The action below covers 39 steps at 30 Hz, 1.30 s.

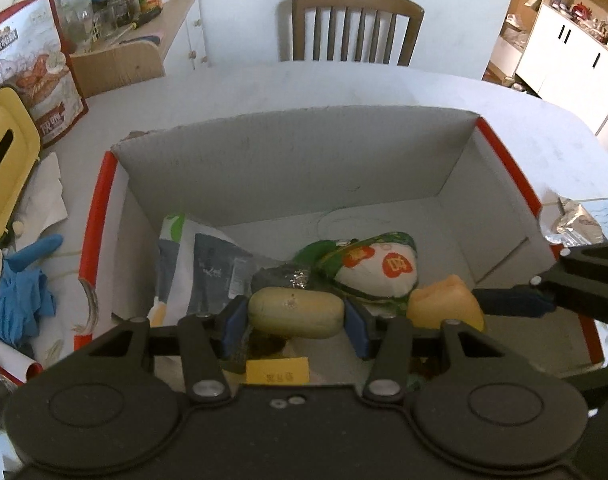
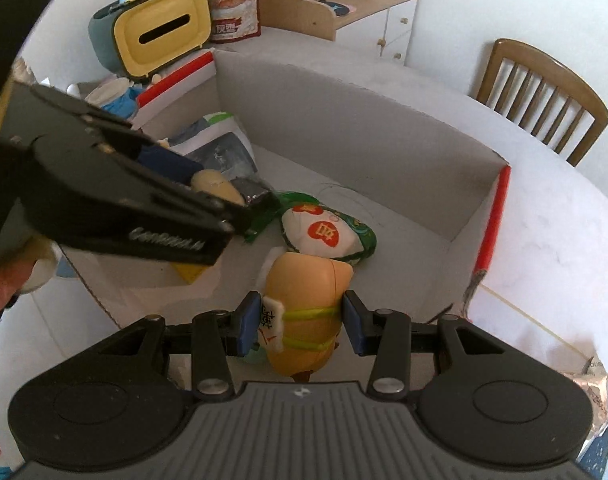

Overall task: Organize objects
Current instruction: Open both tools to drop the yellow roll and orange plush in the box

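Note:
A grey cardboard box [image 1: 288,168] with red edges stands open on the white table. My left gripper [image 1: 296,322] is shut on a pale green oblong object [image 1: 296,312], held over the box's near side. My right gripper [image 2: 300,322] is shut on an orange plush toy [image 2: 304,304] with yellow bands and a white tag, also above the box [image 2: 344,128]. The toy [image 1: 444,304] and the right gripper's fingers [image 1: 516,300] show at the right of the left wrist view. The left gripper [image 2: 224,196] with the pale object [image 2: 216,188] crosses the right wrist view. Inside the box lie a green-and-white snack bag [image 1: 376,272] and a grey-white pouch [image 1: 208,268].
A yellow tissue box [image 1: 4,164], a red snack bag [image 1: 36,72], blue gloves [image 1: 20,296] and paper lie left of the box. A wooden chair [image 1: 352,24] stands behind the table. A cabinet with jars [image 1: 144,12] sits at the back left. A foil packet [image 2: 584,384] lies at the right.

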{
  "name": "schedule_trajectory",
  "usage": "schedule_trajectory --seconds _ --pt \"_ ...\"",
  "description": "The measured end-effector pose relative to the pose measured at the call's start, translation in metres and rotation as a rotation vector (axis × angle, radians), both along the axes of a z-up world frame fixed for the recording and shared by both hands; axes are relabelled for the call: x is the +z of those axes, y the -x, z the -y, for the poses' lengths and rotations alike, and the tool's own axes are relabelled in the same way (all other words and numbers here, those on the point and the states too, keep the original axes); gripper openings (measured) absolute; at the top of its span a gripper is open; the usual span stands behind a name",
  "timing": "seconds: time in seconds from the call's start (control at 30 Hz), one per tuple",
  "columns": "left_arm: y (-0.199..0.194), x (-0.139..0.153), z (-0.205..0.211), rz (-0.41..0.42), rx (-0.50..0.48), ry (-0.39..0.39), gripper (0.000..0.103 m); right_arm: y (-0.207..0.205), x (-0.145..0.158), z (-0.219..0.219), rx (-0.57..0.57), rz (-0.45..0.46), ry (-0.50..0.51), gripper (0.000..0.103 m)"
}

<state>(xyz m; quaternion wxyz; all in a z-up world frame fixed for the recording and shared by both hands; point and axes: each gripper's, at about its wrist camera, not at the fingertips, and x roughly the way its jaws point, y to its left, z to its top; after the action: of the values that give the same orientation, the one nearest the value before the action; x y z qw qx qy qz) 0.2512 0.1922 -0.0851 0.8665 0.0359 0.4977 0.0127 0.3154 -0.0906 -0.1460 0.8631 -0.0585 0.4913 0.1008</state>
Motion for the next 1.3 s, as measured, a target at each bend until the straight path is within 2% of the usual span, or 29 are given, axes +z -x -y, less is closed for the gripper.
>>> schedule_trajectory --seconds 0.27,0.53,0.57,0.63,0.67,0.73,0.8,0.9,1.03,1.3 --pt "-0.008 -0.014 -0.006 -0.074 0.022 0.007 0.05 -0.004 -0.004 0.002 -0.017 -0.02 -0.027 0.044" --pt "-0.007 -0.016 -0.01 -0.099 0.037 0.038 0.052 -0.001 -0.003 0.003 -0.023 -0.02 -0.051 0.045" --pt "-0.006 -0.015 -0.01 -0.096 0.037 0.037 0.053 -0.001 -0.003 0.003 -0.024 -0.019 -0.053 0.045" --pt "-0.003 -0.012 -0.008 -0.085 0.039 0.034 0.066 0.001 -0.002 0.004 -0.026 -0.014 -0.058 0.045" --pt "-0.001 -0.01 -0.008 -0.074 0.043 0.033 0.068 0.002 -0.001 0.004 -0.027 -0.01 -0.061 0.046" --pt "0.002 -0.007 -0.008 -0.063 0.046 0.035 0.069 0.005 0.004 0.005 -0.03 0.001 -0.067 0.049" --pt "0.004 -0.003 -0.008 -0.052 0.049 0.036 0.069 0.007 0.009 0.007 -0.035 0.018 -0.075 0.058" --pt "0.008 0.003 -0.002 -0.03 0.044 0.031 0.069 0.01 0.017 0.013 -0.047 0.028 -0.098 0.058" --pt "0.017 0.015 0.006 0.015 0.034 0.008 0.076 0.018 0.029 0.022 -0.067 0.055 -0.121 0.06" --pt "0.037 0.039 0.021 0.097 0.027 -0.004 0.081 0.039 0.055 0.033 -0.072 0.118 -0.168 0.064"
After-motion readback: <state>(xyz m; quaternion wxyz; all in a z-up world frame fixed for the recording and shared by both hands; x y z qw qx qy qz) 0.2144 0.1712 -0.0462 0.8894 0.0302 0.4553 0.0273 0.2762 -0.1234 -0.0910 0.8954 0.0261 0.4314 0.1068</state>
